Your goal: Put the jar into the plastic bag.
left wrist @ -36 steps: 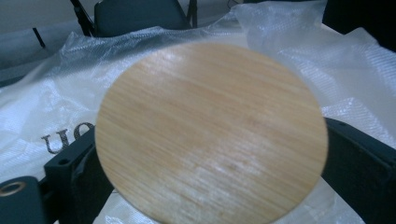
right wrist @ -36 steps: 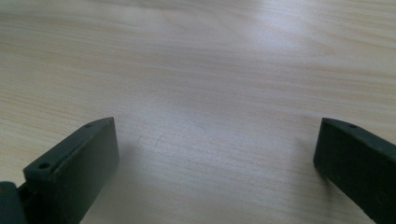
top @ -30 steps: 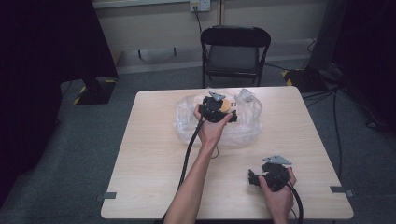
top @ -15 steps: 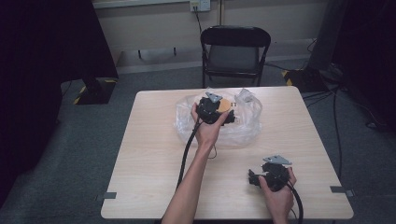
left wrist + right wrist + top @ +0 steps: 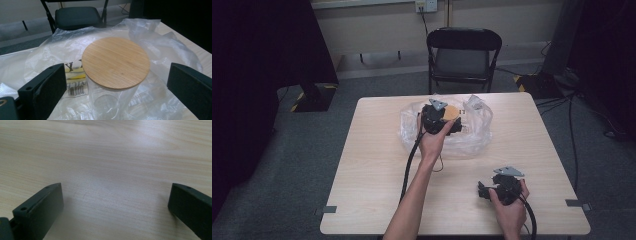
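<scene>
While the left tool [image 5: 113,82] hangs with its black jaws spread wide on either side of the clear glass jar with a round bamboo lid [image 5: 115,62], nothing is gripped yet. Compared with a second ago, this tool has edged slightly leftward over the crumpled clear plastic bag [image 5: 160,47] on which the jar stands, far-centre on the pale wooden table [image 5: 372,165]; I judge it is lining up to grasp the jar. The right tool [image 5: 115,205], jaws also apart, rests low over bare table near the front right edge. A black folding chair [image 5: 462,55] stands beyond the far edge; open tabletop lies all around the bag.
</scene>
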`<action>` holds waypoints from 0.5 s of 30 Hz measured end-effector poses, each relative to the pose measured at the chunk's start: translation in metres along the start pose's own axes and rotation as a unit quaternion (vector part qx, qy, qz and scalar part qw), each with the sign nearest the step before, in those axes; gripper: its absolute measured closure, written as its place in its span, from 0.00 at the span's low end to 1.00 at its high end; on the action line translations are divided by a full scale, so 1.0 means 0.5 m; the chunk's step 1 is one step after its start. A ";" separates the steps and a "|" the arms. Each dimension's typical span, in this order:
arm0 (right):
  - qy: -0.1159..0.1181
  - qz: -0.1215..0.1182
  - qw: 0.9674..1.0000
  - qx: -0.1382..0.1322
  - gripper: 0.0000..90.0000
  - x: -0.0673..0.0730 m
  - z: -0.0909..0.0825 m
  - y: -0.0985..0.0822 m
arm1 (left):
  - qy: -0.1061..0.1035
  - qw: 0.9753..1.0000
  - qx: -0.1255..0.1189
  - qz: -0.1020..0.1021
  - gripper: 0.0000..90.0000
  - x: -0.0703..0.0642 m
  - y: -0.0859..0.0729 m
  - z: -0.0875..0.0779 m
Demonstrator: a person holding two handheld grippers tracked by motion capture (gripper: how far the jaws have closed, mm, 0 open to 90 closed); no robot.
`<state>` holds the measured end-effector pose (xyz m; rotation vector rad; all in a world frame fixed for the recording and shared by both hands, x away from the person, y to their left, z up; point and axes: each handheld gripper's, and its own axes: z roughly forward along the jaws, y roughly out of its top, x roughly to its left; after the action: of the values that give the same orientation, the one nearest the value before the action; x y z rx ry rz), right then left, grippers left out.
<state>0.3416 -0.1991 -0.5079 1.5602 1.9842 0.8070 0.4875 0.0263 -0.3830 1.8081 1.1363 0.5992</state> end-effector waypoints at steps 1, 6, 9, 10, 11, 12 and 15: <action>0.000 0.000 1.000 0.000 0.00 0.000 0.000 0.000 | -0.001 1.000 -0.001 0.000 0.02 0.000 0.000 -0.005; 0.000 0.000 1.000 0.000 0.00 0.000 0.000 0.000 | 0.000 1.000 -0.007 -0.008 0.02 0.007 -0.004 -0.022; 0.000 0.000 1.000 0.000 0.00 0.000 0.000 0.000 | 0.000 1.000 -0.008 -0.009 0.03 0.011 -0.010 -0.031; 0.000 0.000 1.000 0.000 0.00 0.000 0.000 0.000 | -0.001 1.000 -0.010 -0.011 0.03 0.012 -0.012 -0.034; 0.000 0.000 1.000 0.000 0.00 0.000 0.000 0.000 | -0.002 1.000 -0.012 -0.011 0.03 0.013 -0.014 -0.038; 0.000 0.000 1.000 0.000 0.00 0.000 0.000 0.000 | -0.001 1.000 -0.015 -0.015 0.03 0.013 -0.017 -0.043; 0.000 0.000 1.000 0.000 0.00 0.000 0.000 0.000 | 0.000 1.000 -0.021 -0.018 0.03 0.018 -0.022 -0.057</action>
<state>0.3417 -0.1991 -0.5079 1.5601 1.9839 0.8071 0.4650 0.0484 -0.3796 1.7486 1.1463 0.5966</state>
